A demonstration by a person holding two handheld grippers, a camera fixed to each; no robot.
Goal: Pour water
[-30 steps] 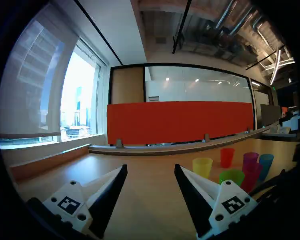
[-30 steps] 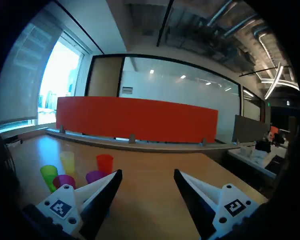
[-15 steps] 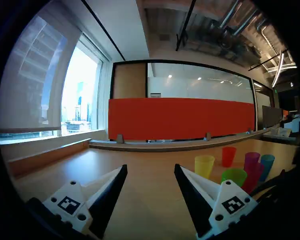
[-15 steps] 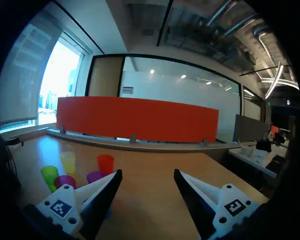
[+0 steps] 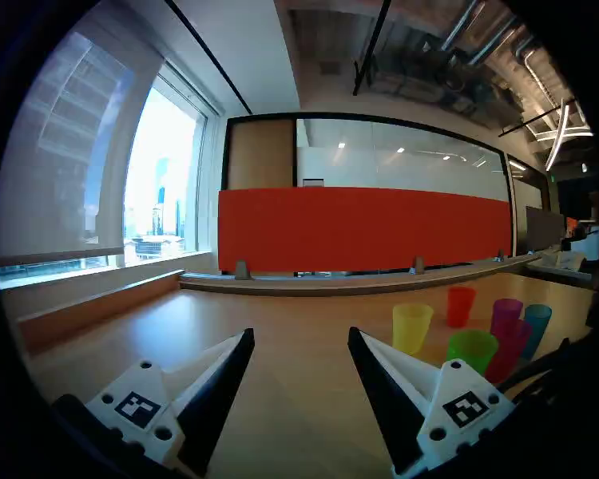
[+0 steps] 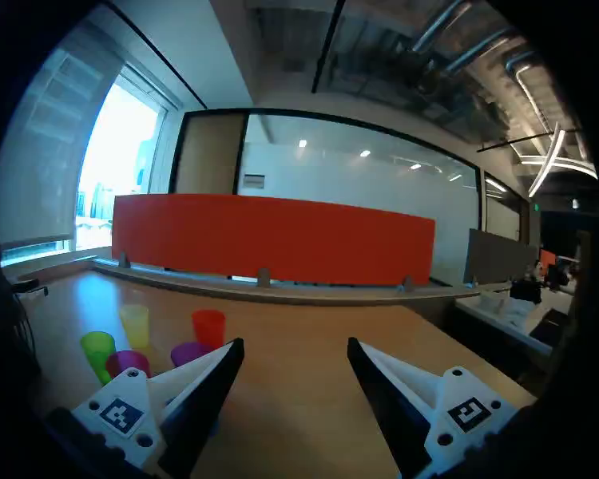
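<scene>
Cups [image 5: 469, 350] clustered on table [image 5: 291, 319], some possibly touching; partition [image 5: 363, 227] behind, window [image 5: 160, 207] left

Open desk [image 5: 220, 313] lies ahead of the left tool [image 5: 299, 334], with cups [image 5: 471, 350] crowding its right. The right tool [image 6: 295, 343] has cups at its left. An orange partition [image 5: 363, 227] walls the far edge.

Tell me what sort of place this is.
Most likely an open-plan office: a long wooden desk with an orange divider panel, a glass-walled room behind it, and exposed ceiling pipes.
</scene>
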